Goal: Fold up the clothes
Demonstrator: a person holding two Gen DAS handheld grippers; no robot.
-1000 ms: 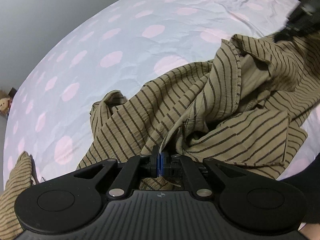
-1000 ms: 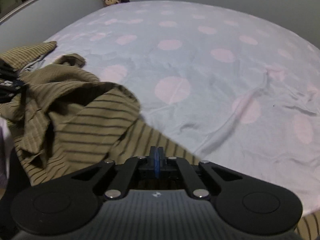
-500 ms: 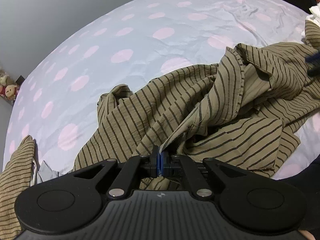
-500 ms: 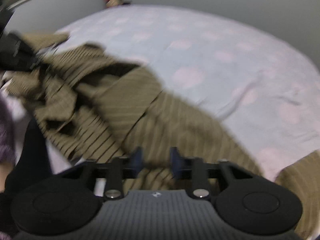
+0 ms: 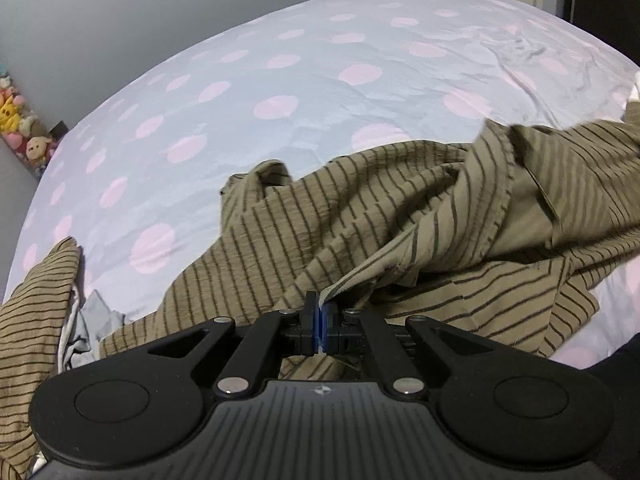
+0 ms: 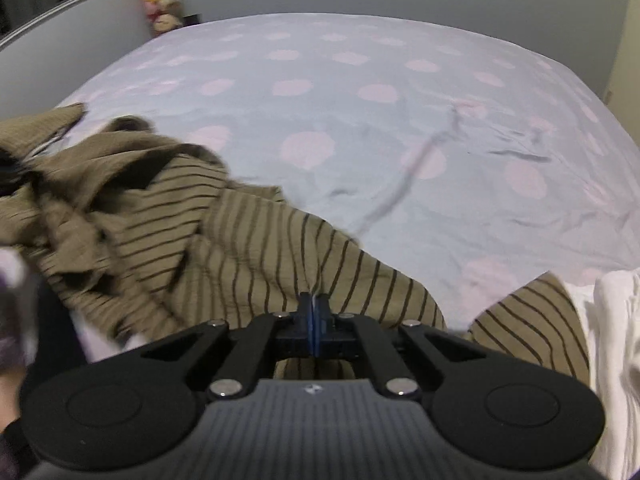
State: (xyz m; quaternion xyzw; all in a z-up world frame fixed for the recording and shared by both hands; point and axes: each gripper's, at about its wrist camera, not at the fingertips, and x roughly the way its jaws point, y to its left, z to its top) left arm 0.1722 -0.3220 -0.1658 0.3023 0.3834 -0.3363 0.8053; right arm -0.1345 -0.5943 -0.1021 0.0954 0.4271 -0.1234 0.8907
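So we've got the crumpled olive-tan garment with thin dark stripes (image 5: 400,216) lying bunched up on the pale blue bedsheet with pink polka dots (image 5: 280,80), near the front edge of the bed, and both tongs are pinched on it. Our left gripper (image 5: 320,312) has its blue-padded jaws clenched on a thin edge of the fabric, which runs up and off to the right from the pinch point. Our right gripper (image 6: 314,316) is also clamped tight, with striped cloth (image 6: 280,248) pulled right in between the pads and spreading away to the left in a loose heap (that far part is pretty blurry, so we can't make out the folds well). From the left wrist view, another piece of the same striped material (image 5: 36,304) sits at the left edge, beside some light grey-white cloth (image 5: 84,320). On the right wrist view, a white fabric pile (image 6: 612,340) sits at the right edge, just beside a striped flap. Some plush toys (image 5: 20,128) are stacked against the grey wall (image 5: 120,12) past the bed.
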